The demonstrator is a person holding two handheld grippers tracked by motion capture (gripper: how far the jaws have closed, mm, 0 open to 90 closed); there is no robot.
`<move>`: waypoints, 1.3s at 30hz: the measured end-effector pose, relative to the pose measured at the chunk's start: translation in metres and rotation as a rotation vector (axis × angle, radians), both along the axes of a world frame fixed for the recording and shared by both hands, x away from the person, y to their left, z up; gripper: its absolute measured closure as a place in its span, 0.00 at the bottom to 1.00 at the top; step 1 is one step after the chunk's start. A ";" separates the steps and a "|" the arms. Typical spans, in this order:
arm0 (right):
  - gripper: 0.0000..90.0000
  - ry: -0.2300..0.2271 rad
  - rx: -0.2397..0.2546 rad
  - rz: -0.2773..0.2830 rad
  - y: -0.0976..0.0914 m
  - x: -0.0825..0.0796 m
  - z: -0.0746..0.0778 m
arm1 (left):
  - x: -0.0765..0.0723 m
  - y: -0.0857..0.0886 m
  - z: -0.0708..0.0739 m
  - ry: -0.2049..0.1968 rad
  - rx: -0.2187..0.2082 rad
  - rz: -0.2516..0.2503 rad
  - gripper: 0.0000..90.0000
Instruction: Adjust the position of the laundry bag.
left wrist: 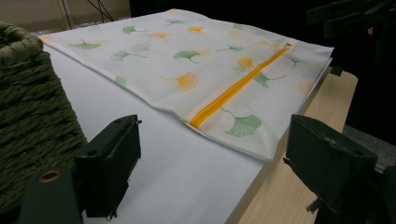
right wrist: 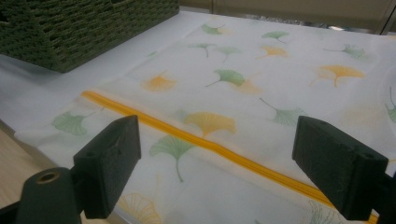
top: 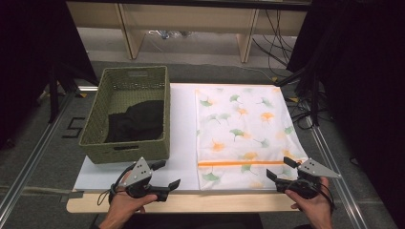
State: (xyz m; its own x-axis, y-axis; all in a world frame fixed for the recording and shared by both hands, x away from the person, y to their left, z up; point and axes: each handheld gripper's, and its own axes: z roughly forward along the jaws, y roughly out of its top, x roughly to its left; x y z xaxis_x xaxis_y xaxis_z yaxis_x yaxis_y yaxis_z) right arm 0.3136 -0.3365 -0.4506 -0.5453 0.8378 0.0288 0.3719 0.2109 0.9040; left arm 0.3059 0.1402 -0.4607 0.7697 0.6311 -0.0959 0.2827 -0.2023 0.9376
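A white laundry bag [top: 243,129] printed with green and orange ginkgo leaves lies flat on the right half of the white board [top: 181,143]. Its orange zipper [top: 239,163] runs across near the front edge; the same zipper [left wrist: 233,91] [right wrist: 187,137] crosses both gripper views. A green woven basket [top: 126,114] at the left holds a black garment [top: 136,121]. My left gripper [top: 165,172] stands open in front of the basket, nothing between its jaws. My right gripper [top: 281,168] is open over the bag's front right corner, just above the zipper.
The board rests on a wooden table [top: 191,202] whose front edge shows below the grippers. Metal rails [top: 33,152] run along both sides. Shelving legs [top: 129,33] and cables [top: 282,43] stand beyond the table's far edge.
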 end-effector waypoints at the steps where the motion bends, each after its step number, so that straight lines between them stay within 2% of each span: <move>1: 0.18 0.002 0.000 0.000 0.000 0.000 0.000 | 0.000 -0.001 0.000 0.011 -0.013 -0.003 0.20; 2: 0.19 0.014 0.030 0.008 0.002 0.001 -0.002 | 0.000 -0.002 0.000 0.023 -0.033 -0.004 0.20; 3: 0.19 0.014 0.030 0.008 0.002 0.001 -0.002 | 0.000 -0.002 0.000 0.023 -0.033 -0.004 0.20; 4: 0.19 0.036 0.032 0.018 0.001 0.001 -0.002 | 0.000 -0.004 0.000 0.029 -0.034 -0.015 0.20; 5: 0.19 0.005 -0.009 0.000 -0.001 0.001 -0.001 | 0.001 -0.007 0.000 0.012 -0.019 -0.030 0.20; 7: 0.20 -0.002 -0.017 -0.002 -0.002 0.002 -0.002 | 0.004 -0.012 0.000 0.017 -0.013 -0.039 0.22; 8: 0.20 0.033 0.024 0.008 0.000 0.002 -0.004 | 0.006 -0.016 -0.001 0.024 -0.008 -0.034 0.22; 9: 0.20 0.033 0.024 0.008 0.000 0.002 -0.004 | 0.006 -0.016 -0.001 0.024 -0.008 -0.034 0.23; 10: 0.20 0.007 -0.017 -0.006 -0.004 0.003 -0.003 | 0.011 -0.023 -0.003 0.032 0.019 -0.053 0.24; 11: 0.21 0.024 0.011 -0.017 -0.002 0.002 -0.004 | 0.011 -0.023 -0.003 0.032 0.019 -0.053 0.25; 12: 0.21 0.044 0.033 -0.002 -0.002 0.003 -0.004 | 0.015 -0.033 -0.006 0.057 0.036 -0.053 0.26; 13: 0.22 0.034 0.023 0.000 -0.003 0.004 -0.005 | 0.018 -0.038 -0.007 0.073 0.040 -0.066 0.25; 14: 0.22 0.034 0.023 0.000 -0.003 0.004 -0.005 | 0.018 -0.038 -0.007 0.073 0.040 -0.066 0.26; 15: 0.23 0.032 0.017 0.002 -0.004 0.004 -0.005 | 0.023 -0.048 -0.009 0.082 0.060 -0.083 0.26; 16: 0.23 0.036 0.017 0.006 -0.005 0.004 -0.005 | 0.024 -0.053 -0.009 0.081 0.074 -0.077 0.26; 17: 0.23 0.036 0.017 0.006 -0.005 0.004 -0.005 | 0.024 -0.053 -0.009 0.081 0.074 -0.077 0.26; 18: 0.25 0.023 -0.004 -0.024 -0.006 0.001 -0.004 | 0.028 -0.061 -0.009 0.086 0.072 -0.092 0.26; 19: 0.25 0.024 -0.008 -0.024 -0.006 0.001 -0.003 | 0.030 -0.065 -0.010 0.094 0.074 -0.094 0.26; 20: 0.25 0.022 -0.008 0.001 -0.007 0.002 -0.004 | 0.031 -0.068 -0.011 0.102 0.080 -0.084 0.26; 21: 0.25 0.007 -0.022 -0.024 -0.007 0.001 -0.004 | 0.033 -0.071 -0.012 0.107 0.076 -0.092 0.25; 23: 0.25 0.008 -0.019 -0.022 -0.006 0.001 -0.003 | 0.035 -0.074 -0.013 0.114 0.087 -0.092 0.25; 24: 0.25 -0.004 -0.018 -0.007 -0.005 0.002 -0.004 | 0.039 -0.080 -0.014 0.146 0.111 -0.092 0.23; 25: 0.25 -0.004 -0.045 -0.011 -0.007 0.002 -0.002 | 0.042 -0.083 -0.016 0.124 0.117 -0.098 0.23; 26: 0.25 -0.004 -0.045 -0.011 -0.007 0.002 -0.002 | 0.042 -0.083 -0.016 0.124 0.117 -0.098 0.23; 27: 0.25 -0.001 -0.023 -0.001 -0.005 0.002 -0.004 | 0.045 -0.086 -0.019 0.127 0.131 -0.091 0.22; 28: 0.25 0.001 -0.021 -0.001 -0.005 0.002 -0.004 | 0.050 -0.092 -0.022 0.142 0.151 -0.077 0.22; 29: 0.25 0.001 -0.021 0.000 -0.005 0.002 -0.004 | 0.050 -0.092 -0.022 0.142 0.151 -0.077 0.22; 30: 0.25 -0.008 -0.049 -0.005 -0.006 0.002 -0.003 | 0.053 -0.093 -0.022 0.142 0.191 -0.068 0.22; 31: 0.25 -0.006 -0.050 -0.004 -0.006 0.002 -0.003 | 0.059 -0.096 -0.023 0.116 0.249 -0.056 0.21; 32: 0.25 -0.007 -0.052 -0.004 -0.006 0.002 -0.003 | 0.062 -0.099 -0.024 0.120 0.269 -0.049 0.20; 33: 0.25 -0.007 -0.052 -0.004 -0.006 0.002 -0.003 | 0.062 -0.099 -0.024 0.120 0.269 -0.049 0.20; 34: 0.25 0.039 -0.013 0.018 -0.005 0.003 -0.003 | 0.065 -0.102 -0.026 0.134 0.272 -0.025 0.21; 35: 0.25 0.040 -0.010 0.018 -0.005 0.002 -0.003 | 0.072 -0.105 -0.029 0.142 0.318 -0.045 0.27; 36: 0.25 0.040 -0.010 0.018 -0.005 0.002 -0.003 | 0.072 -0.105 -0.029 0.142 0.318 -0.045 0.32; 37: 0.25 0.043 -0.015 -0.018 -0.004 0.000 -0.003 | 0.074 -0.108 -0.032 0.154 0.334 -0.042 0.32; 38: 0.25 0.003 -0.050 -0.012 -0.008 0.002 -0.002 | 0.076 -0.109 -0.033 0.154 0.363 -0.037 0.36; 39: 0.25 0.003 -0.050 -0.012 -0.008 0.002 -0.002 | 0.078 -0.110 -0.035 0.161 0.380 -0.033 0.36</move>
